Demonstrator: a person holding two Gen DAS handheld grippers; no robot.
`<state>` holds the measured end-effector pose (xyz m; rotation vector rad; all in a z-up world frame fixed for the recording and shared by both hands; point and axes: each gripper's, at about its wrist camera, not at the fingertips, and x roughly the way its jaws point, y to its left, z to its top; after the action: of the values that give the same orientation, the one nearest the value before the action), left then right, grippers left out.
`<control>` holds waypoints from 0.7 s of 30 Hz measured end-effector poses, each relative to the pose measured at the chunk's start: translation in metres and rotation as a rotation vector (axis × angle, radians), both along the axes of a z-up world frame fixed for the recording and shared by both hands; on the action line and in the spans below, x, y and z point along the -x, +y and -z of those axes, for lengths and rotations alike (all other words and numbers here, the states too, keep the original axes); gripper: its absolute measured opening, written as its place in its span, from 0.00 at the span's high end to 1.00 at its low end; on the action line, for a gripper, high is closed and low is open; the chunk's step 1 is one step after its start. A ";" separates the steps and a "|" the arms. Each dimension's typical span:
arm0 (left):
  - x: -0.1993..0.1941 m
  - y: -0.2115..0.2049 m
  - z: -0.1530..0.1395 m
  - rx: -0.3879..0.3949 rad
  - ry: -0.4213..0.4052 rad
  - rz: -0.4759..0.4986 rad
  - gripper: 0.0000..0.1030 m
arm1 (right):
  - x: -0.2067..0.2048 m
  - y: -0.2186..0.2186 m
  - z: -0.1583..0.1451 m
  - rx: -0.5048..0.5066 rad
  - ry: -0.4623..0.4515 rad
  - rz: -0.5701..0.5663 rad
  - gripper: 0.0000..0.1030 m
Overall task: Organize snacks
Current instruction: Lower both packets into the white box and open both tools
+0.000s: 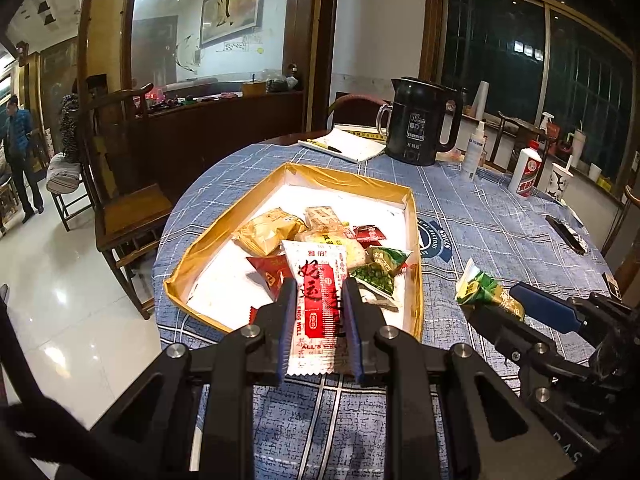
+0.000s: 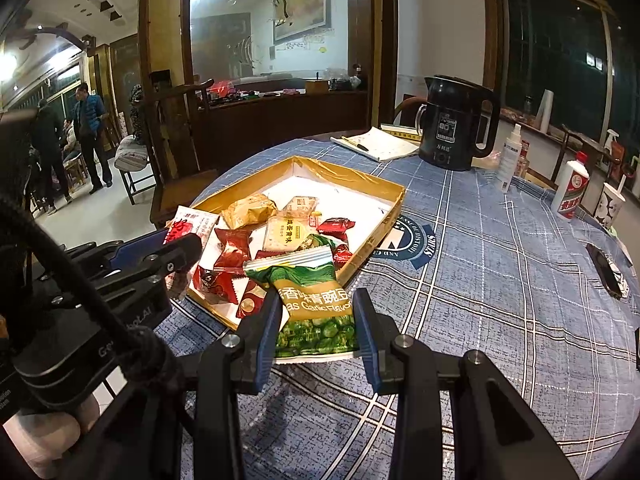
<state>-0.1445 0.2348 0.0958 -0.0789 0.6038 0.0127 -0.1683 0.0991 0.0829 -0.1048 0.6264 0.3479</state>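
Note:
My left gripper (image 1: 318, 296) is shut on a white and red snack packet (image 1: 318, 300), held upright over the near edge of the gold box (image 1: 348, 178). The box holds several snack packets: gold, red, green and pale ones. My right gripper (image 2: 316, 312) is shut on a green pea packet (image 2: 314, 304), held just in front of the box's near corner (image 2: 216, 312). In the left wrist view the right gripper (image 1: 504, 304) shows at right with the green packet (image 1: 480, 288). In the right wrist view the left gripper (image 2: 176, 248) shows at left with the white and red packet (image 2: 190, 226).
The round table carries a blue checked cloth (image 2: 500, 280). A black kettle (image 1: 424, 120), a notepad with a pen (image 1: 344, 146), a spray bottle (image 2: 508, 156), a white bottle (image 2: 570, 188), a paper cup (image 2: 610, 204) and a dark phone (image 2: 606, 268) lie beyond and right. Wooden chairs (image 1: 128, 208) stand left. People stand far left.

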 end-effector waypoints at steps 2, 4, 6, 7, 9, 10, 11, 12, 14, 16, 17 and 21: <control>0.000 0.000 0.000 0.000 0.000 0.000 0.76 | -0.001 0.000 0.000 0.001 0.001 -0.001 0.65; 0.000 0.000 0.000 0.001 0.000 0.000 0.76 | -0.002 0.000 0.001 0.001 0.003 0.000 0.65; 0.000 0.000 0.000 0.001 0.002 0.000 0.76 | -0.002 0.001 0.001 0.000 0.006 0.001 0.65; -0.001 0.000 0.001 0.001 0.003 0.000 0.76 | -0.003 0.001 0.002 -0.001 0.007 0.001 0.65; -0.002 0.000 0.002 0.002 0.006 0.001 0.76 | -0.003 0.002 0.003 0.001 0.009 0.001 0.65; -0.002 0.000 0.002 0.002 0.007 0.001 0.76 | -0.003 0.002 0.003 0.001 0.010 0.001 0.65; -0.002 0.000 0.003 0.003 0.008 0.001 0.76 | -0.004 0.002 0.003 0.001 0.011 0.002 0.65; -0.002 0.001 0.004 0.004 0.010 0.002 0.76 | -0.004 0.002 0.004 0.000 0.012 0.002 0.65; -0.003 0.001 0.006 0.005 0.013 0.002 0.76 | -0.005 0.003 0.004 0.000 0.015 0.002 0.65; -0.004 0.001 0.007 0.006 0.015 0.004 0.76 | -0.006 0.003 0.005 0.000 0.019 0.002 0.65; -0.004 0.001 0.007 0.007 0.015 0.004 0.76 | -0.006 0.004 0.006 -0.001 0.020 0.003 0.65; -0.004 0.002 0.008 0.007 0.016 0.004 0.76 | -0.007 0.004 0.006 -0.001 0.022 0.006 0.65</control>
<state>-0.1402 0.2363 0.0881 -0.0846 0.6199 0.0071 -0.1615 0.1029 0.0766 -0.0982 0.6479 0.3444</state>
